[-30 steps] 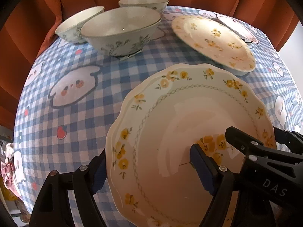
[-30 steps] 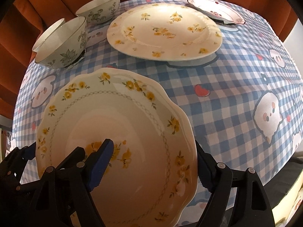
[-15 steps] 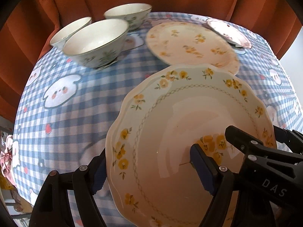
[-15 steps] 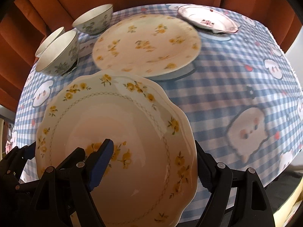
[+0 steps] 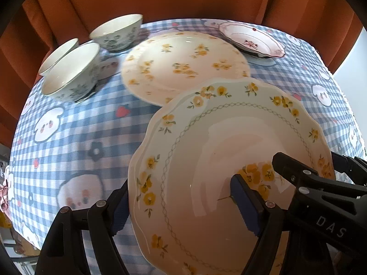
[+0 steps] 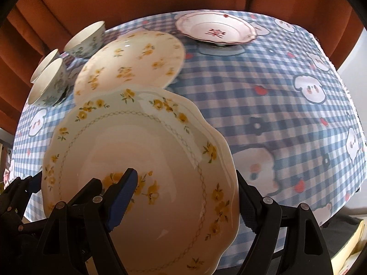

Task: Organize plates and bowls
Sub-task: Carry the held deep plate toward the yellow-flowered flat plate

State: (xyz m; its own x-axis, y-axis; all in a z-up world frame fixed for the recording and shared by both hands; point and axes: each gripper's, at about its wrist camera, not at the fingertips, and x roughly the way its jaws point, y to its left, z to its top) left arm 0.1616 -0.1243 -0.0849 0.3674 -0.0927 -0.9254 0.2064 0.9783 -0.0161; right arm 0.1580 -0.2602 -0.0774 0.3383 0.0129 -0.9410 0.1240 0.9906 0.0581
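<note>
1. Your left tool [image 5: 181,208] and right tool [image 6: 183,197] both clamp the scalloped plate [image 5: 229,160], held above the desk [image 5: 75,123].
2. Ahead lie a flowered plate [image 5: 183,66], three bowls [image 5: 71,73] and a red-patterned dish [image 5: 252,39].
3. The held plate tilts, overlapping the flowered plate's near edge.

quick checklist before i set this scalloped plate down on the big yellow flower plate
1. Left hand-held gripper clamped on the scalloped cream plate with yellow flowers: ok, one pad on top of the plate, the other finger under the rim.
2. Right hand-held gripper clamped on the same plate: ok, pinching the opposite rim.
3. Round cream plate with scattered yellow flowers free of anything on top: ok.
4. Held plate lined up over it: not ok, only its far rim overlaps.
5. Three white bowls with green leaf print out of the path: ok, off to the left.
6. Pink-rimmed white plate with red motif out of the path: ok, far back.
</note>
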